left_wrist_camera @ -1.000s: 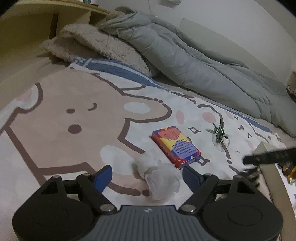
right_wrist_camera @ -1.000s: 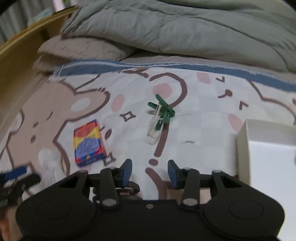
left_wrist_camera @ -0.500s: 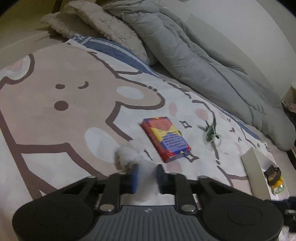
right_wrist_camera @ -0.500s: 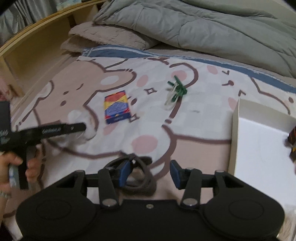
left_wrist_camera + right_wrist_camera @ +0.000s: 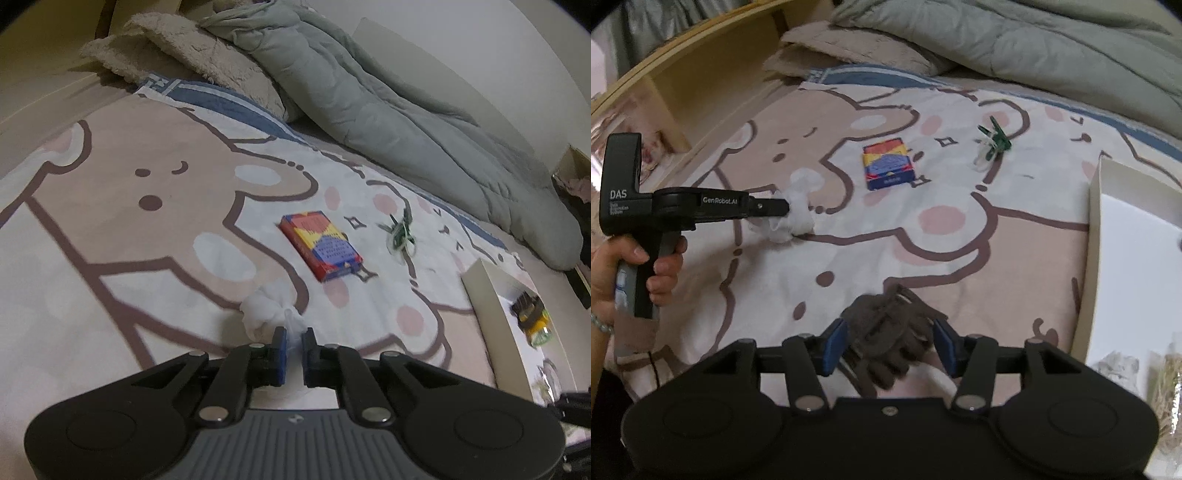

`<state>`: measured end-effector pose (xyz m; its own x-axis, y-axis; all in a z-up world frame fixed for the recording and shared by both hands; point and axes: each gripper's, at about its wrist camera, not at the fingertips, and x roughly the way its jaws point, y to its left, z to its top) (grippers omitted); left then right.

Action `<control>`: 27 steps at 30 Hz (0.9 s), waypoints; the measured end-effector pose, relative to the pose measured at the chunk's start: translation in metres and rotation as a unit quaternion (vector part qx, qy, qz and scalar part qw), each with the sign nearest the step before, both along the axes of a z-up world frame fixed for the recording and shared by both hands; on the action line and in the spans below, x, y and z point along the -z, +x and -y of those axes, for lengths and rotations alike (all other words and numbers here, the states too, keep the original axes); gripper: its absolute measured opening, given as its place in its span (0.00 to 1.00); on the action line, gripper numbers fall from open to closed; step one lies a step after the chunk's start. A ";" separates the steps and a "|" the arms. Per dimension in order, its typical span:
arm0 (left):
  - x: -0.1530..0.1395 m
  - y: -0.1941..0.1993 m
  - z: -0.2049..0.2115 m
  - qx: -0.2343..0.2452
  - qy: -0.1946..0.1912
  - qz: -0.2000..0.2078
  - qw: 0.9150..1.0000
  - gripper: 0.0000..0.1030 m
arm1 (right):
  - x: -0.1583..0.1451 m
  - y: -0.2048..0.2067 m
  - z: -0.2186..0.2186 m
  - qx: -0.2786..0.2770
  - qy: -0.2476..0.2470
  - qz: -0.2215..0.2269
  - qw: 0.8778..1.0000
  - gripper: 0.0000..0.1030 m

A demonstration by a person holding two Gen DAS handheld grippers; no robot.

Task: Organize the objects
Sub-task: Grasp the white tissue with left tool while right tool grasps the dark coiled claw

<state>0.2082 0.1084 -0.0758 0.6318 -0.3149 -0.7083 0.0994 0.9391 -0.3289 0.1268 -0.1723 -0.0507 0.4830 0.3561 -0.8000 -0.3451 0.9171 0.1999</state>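
Lying card box, long axis toward grey duvet.

Both views were dim, indoor light flat and soft, colours muted with greyish cast. No hard shadows on bed; faint soft shade lay under card box. Fisheye bent straight lines strongly; dark vignette cut corners. Shelf edge curved in right view. White box was brightest area, nearly washed out. Slight motion blur and grain softened sheet print; far duvet looked soft.
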 end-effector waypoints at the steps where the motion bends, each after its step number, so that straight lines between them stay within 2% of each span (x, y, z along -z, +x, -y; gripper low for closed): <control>1: -0.002 -0.004 0.000 0.003 0.001 -0.001 1.000 0.08 | -0.001 -0.002 0.000 -0.002 -0.001 0.006 1.000 0.53; 8: -0.003 -0.050 0.004 0.042 0.006 -0.018 0.999 0.08 | 0.001 -0.005 0.000 0.002 -0.004 0.022 1.000 0.62; 10: -0.001 -0.062 0.006 0.056 0.007 -0.022 0.998 0.08 | 0.003 -0.004 -0.003 -0.003 -0.015 0.033 0.999 0.72; 13: 0.000 -0.073 0.010 0.077 0.005 -0.024 0.997 0.08 | 0.007 -0.001 -0.010 -0.046 -0.042 0.060 0.996 0.79; 17: 0.000 -0.077 0.016 0.097 0.009 -0.016 0.995 0.08 | 0.015 0.007 -0.017 -0.108 -0.061 0.066 0.990 0.79; 21: 0.005 -0.077 0.017 0.105 0.025 -0.011 0.994 0.12 | 0.025 0.018 -0.024 -0.165 -0.076 0.062 0.981 0.81; 25: 0.008 -0.077 0.014 0.112 0.024 -0.010 0.993 0.13 | 0.032 0.030 -0.029 -0.203 -0.064 0.048 0.976 0.82; 26: 0.009 -0.076 0.015 0.115 0.025 -0.010 0.993 0.15 | 0.034 0.032 -0.030 -0.215 -0.060 0.040 0.974 0.82; 27: 0.009 -0.076 0.015 0.117 0.026 -0.010 0.993 0.22 | 0.037 0.034 -0.031 -0.228 -0.056 0.027 0.972 0.84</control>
